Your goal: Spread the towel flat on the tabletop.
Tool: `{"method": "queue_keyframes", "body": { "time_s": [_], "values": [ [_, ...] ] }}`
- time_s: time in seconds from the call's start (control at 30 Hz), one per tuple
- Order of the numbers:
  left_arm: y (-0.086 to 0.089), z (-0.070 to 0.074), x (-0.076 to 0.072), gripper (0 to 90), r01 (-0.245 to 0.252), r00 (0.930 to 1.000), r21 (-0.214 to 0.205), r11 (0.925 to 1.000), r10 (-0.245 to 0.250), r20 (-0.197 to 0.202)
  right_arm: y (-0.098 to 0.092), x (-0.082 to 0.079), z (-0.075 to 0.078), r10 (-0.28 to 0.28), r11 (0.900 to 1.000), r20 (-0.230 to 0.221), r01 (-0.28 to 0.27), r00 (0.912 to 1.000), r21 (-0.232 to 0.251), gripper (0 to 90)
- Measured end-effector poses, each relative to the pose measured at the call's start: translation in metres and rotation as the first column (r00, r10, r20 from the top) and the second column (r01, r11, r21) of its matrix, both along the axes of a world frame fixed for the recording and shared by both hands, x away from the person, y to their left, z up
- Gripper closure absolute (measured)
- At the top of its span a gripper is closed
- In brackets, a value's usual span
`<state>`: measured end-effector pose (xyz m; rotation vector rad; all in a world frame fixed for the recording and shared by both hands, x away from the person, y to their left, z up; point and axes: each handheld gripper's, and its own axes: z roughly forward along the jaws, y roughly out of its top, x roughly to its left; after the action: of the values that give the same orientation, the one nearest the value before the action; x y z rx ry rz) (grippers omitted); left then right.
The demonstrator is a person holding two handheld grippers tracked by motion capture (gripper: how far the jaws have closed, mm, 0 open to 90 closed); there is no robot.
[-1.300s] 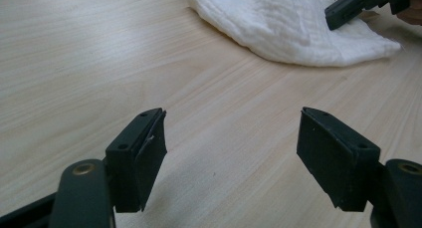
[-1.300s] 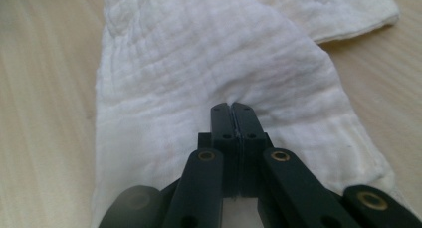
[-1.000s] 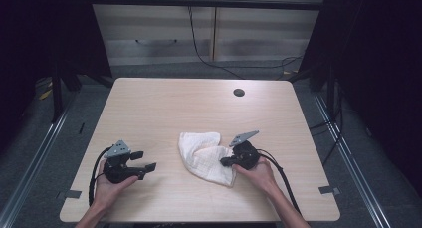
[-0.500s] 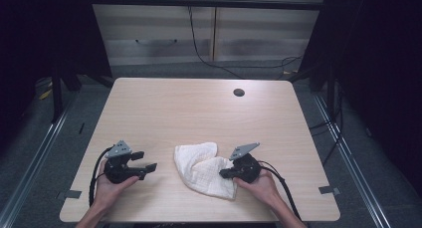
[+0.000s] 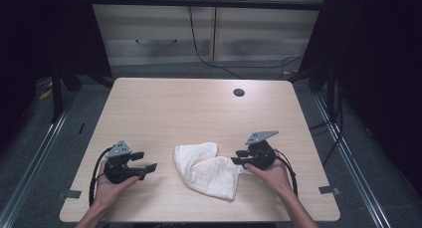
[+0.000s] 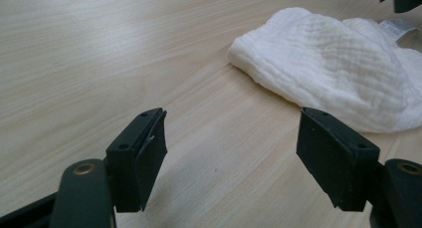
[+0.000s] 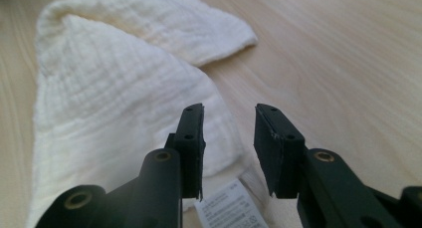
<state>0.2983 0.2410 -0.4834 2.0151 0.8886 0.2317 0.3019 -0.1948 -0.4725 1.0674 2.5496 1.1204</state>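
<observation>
Right tool (image 5: 238, 160) just spread, clear of cloth (image 5: 204, 168) near front edge of surface (image 5: 164, 103); left tool (image 5: 147, 163) spread, empty. Soft, light, floppy; best pinched at corner by label (image 7: 230, 204).

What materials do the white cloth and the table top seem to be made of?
The white cloth looks like soft cotton muslin or gauze: a matte, crinkled waffle-like weave, with a printed care label. The table top looks like pale wood-grain laminate, smooth and slightly glossy, though it could be real wood.
</observation>
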Motion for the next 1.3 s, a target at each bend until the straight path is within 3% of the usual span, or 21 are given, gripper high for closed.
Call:
{"method": "queue_keyframes", "body": {
  "time_s": [0.23, 0.4, 0.47, 0.5, 0.53, 0.77, 0.97, 1.03, 1.07, 1.13, 1.3],
  "values": [
    [0.001, 0.000, 0.001, 27.5, -0.002, 1.0000, -0.007, 1.0000, 0.002, -0.003, 0.003, 0.008, -0.013, 0.005, 1.0000, -0.030, -0.005, 0.9995, 0.008, 61.4],
    [0.001, 0.000, 0.000, 27.6, 0.003, 1.0000, -0.007, 1.0000, -0.003, 0.000, 0.004, 0.010, -0.019, 0.012, 0.9999, -0.060, -0.012, 0.9981, 0.004, 69.6],
    [0.002, 0.000, 0.000, 27.5, 0.003, 1.0000, -0.008, 1.0000, -0.003, -0.002, 0.005, 0.009, -0.019, 0.028, 0.9996, -0.061, -0.028, 0.9978, 0.007, 81.0],
    [0.002, 0.000, 0.000, 27.5, 0.003, 1.0000, -0.008, 1.0000, -0.003, -0.002, 0.005, 0.009, -0.019, 0.033, 0.9994, -0.061, -0.032, 0.9976, 0.013, 81.0],
    [0.001, 0.000, 0.000, 27.5, 0.001, 1.0000, -0.009, 1.0000, -0.001, -0.002, 0.006, 0.009, -0.019, 0.035, 0.9993, -0.061, -0.034, 0.9975, 0.017, 86.9],
    [0.002, 0.000, 0.000, 27.5, 0.000, 1.0000, -0.010, 0.9999, 0.000, 0.001, 0.004, 0.007, -0.010, 0.029, 0.9987, -0.027, -0.028, 0.9992, 0.043, 89.2],
    [0.002, 0.001, 0.000, 27.5, -0.001, 1.0000, -0.010, 1.0000, 0.001, 0.002, -0.004, 0.007, 0.015, 0.016, 0.9951, 0.033, -0.019, 0.9993, 0.097, 89.8],
    [0.002, 0.001, 0.000, 27.5, -0.003, 1.0000, -0.010, 0.9999, 0.003, 0.001, -0.007, 0.009, 0.028, 0.004, 0.9926, 0.058, -0.011, 0.9983, 0.121, 89.8],
    [0.002, 0.001, 0.000, 27.5, -0.004, 1.0000, -0.010, 0.9999, 0.004, 0.005, -0.008, 0.011, 0.041, -0.003, 0.9910, 0.086, -0.009, 0.9963, 0.134, 89.9],
    [0.003, 0.001, 0.000, 27.5, -0.006, 1.0000, -0.010, 0.9999, 0.006, 0.005, -0.008, 0.012, 0.049, -0.004, 0.9905, 0.097, -0.009, 0.9953, 0.137, 89.9],
    [0.002, 0.001, 0.000, 27.5, -0.006, 1.0000, -0.010, 0.9999, 0.006, 0.006, -0.006, 0.021, 0.088, -0.019, 0.9857, 0.167, -0.009, 0.9858, 0.169, 89.9]
  ]
}}
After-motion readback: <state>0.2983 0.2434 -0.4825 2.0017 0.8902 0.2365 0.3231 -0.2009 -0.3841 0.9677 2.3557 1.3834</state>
